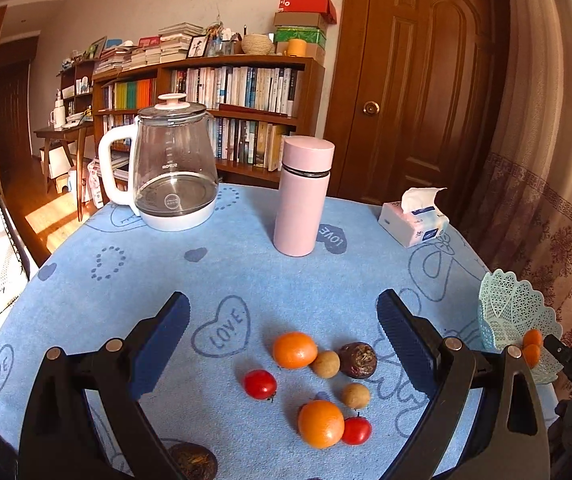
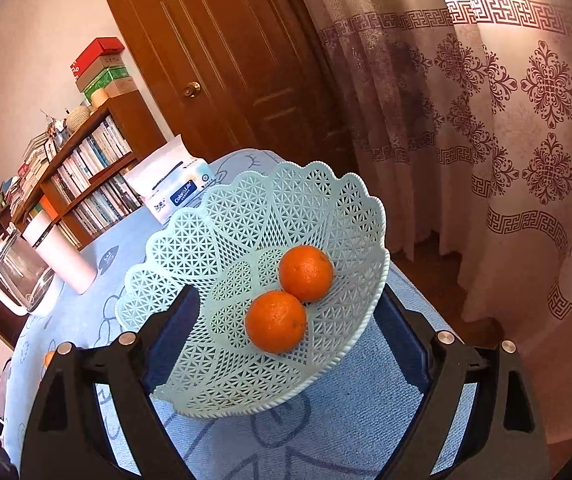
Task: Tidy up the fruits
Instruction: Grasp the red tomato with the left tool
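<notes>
While both claws hang spread wide and empty, the sorting looks partly done: two oranges [image 2: 290, 300] already sit touching each other in the pale lattice basket [image 2: 189, 248], which stands at the counter's [image 1: 125, 280] edge, at about three o'clock from the loose fruit. The right claw [image 2: 290, 336] hovers over that basket with its pads either side of it, gripping nothing. The left claw [image 1: 283, 340] hangs above the remaining pile: an orange [image 1: 294, 349] at twelve o'clock of the cluster, a second orange [image 1: 320, 424] at six, two red tomatoes [image 1: 259, 384], two small brown fruits [image 1: 326, 364], and a dark wrinkled one [image 1: 358, 360] at two o'clock; another dark fruit [image 1: 191, 462] lies at the near edge. I'd judge the near orange the next sensible pick, but a tomato [image 1: 356, 431] touches it, so the left claw should come straight down, straddling the orange away from that tomato, and close gently on its widest part. Round fruit rolls; a slow, level carry toward three o'clock seems wise.
</notes>
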Available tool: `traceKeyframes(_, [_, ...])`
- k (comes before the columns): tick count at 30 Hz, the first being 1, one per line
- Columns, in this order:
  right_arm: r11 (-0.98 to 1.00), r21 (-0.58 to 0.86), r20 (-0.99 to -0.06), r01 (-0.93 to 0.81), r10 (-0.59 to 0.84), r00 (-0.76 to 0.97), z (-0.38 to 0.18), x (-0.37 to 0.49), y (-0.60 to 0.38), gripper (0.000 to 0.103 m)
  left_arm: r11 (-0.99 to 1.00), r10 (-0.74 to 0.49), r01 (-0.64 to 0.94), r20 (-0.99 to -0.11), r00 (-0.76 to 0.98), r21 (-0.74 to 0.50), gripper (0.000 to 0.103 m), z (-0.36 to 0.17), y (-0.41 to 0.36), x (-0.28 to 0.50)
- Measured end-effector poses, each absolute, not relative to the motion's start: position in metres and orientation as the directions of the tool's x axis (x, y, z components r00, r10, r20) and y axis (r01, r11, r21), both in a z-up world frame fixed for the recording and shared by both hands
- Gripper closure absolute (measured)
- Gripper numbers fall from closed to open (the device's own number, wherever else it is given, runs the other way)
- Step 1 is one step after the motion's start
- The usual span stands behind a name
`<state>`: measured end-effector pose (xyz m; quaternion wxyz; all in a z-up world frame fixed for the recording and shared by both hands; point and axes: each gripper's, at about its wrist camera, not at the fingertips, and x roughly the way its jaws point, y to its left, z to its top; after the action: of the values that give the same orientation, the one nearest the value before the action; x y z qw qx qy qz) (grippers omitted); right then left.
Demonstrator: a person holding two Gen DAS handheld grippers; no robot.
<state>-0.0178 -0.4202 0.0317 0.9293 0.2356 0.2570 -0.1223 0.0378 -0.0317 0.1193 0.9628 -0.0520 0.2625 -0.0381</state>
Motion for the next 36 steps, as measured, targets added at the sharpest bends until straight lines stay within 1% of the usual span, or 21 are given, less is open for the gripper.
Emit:
traceKeyframes(3, [0.882, 0.360, -0.531, 0.304, -0.073, 0.844, 0.033, -0.014, -0.411, 0.013, 0.991, -0.081, 0.013, -0.522, 0.849, -0.133, 0.009, 0.111, -0.019, 0.040])
traceKeyframes(5, [0.884, 0.345, -0.541, 0.315, -0.086, 0.836, 0.032, -0.013, -0.409, 0.013, 0.993, -0.069, 0.003, -0.544, 0.836, -0.121, 0.009, 0.105, -0.016, 0.043])
traceKeyframes(7, [0.872, 0.367, -0.543, 0.325, -0.083, 0.836, 0.031, -0.014, -0.414, 0.013, 0.995, -0.052, -0.005, -0.564, 0.824, -0.099, 0.009, 0.098, -0.016, 0.046])
traceKeyframes(10, [0.849, 0.382, -0.535, 0.366, -0.120, 0.836, 0.032, -0.020, -0.422, 0.013, 0.997, -0.049, 0.002, -0.606, 0.794, -0.078, 0.009, 0.086, -0.015, 0.052])
traceKeyframes(13, [0.841, 0.352, -0.509, 0.410, -0.196, 0.838, 0.038, -0.027, -0.423, 0.013, 0.998, -0.046, 0.008, -0.638, 0.768, -0.063, 0.010, 0.075, -0.014, 0.057])
traceKeyframes(15, [0.839, 0.319, -0.471, 0.441, -0.264, 0.842, 0.045, -0.035, -0.420, 0.013, 0.998, -0.046, 0.014, -0.658, 0.752, -0.054, 0.016, 0.068, -0.015, 0.061])
traceKeyframes(18, [0.845, 0.257, -0.392, 0.469, -0.352, 0.850, 0.056, -0.046, -0.412, 0.013, 0.998, -0.065, 0.029, -0.685, 0.726, -0.064, 0.021, 0.059, -0.015, 0.066])
traceKeyframes(21, [0.865, 0.195, -0.320, 0.463, -0.391, 0.863, 0.065, -0.053, -0.399, 0.013, 0.997, -0.075, 0.044, -0.708, 0.703, -0.061, 0.026, 0.050, -0.017, 0.071])
traceKeyframes(23, [0.880, 0.156, -0.290, 0.449, -0.394, 0.872, 0.068, -0.055, -0.390, 0.013, 0.996, -0.087, 0.060, -0.729, 0.679, -0.062, 0.029, 0.044, -0.020, 0.076])
traceKeyframes(25, [0.893, 0.124, -0.272, 0.432, -0.388, 0.880, 0.069, -0.054, -0.382, 0.013, 0.996, -0.090, 0.068, -0.750, 0.655, -0.061, 0.037, 0.037, -0.022, 0.081])
traceKeyframes(28, [0.906, 0.098, -0.258, 0.413, -0.377, 0.889, 0.070, -0.055, -0.375, 0.013, 0.995, -0.104, 0.074, -0.772, 0.628, -0.073, 0.045, 0.029, -0.023, 0.087])
traceKeyframes(30, [0.910, 0.094, -0.259, 0.403, -0.369, 0.893, 0.070, -0.054, -0.373, 0.013, 0.994, -0.109, 0.075, -0.783, 0.612, -0.081, 0.053, 0.025, -0.023, 0.091])
traceKeyframes(33, [0.915, 0.093, -0.270, 0.393, -0.356, 0.895, 0.069, -0.051, -0.372, 0.013, 0.992, -0.127, 0.078, -0.791, 0.598, -0.100, 0.058, 0.020, -0.022, 0.094])
traceKeyframes(35, [0.917, 0.091, -0.275, 0.389, -0.353, 0.894, 0.068, -0.050, -0.371, 0.013, 0.991, -0.133, 0.086, -0.786, 0.603, -0.101, 0.065, 0.020, -0.022, 0.093])
traceKeyframes(36, [0.918, 0.088, -0.276, 0.388, -0.351, 0.895, 0.068, -0.050, -0.371, 0.013, 0.990, -0.143, 0.091, -0.784, 0.604, -0.110, 0.071, 0.021, -0.022, 0.092])
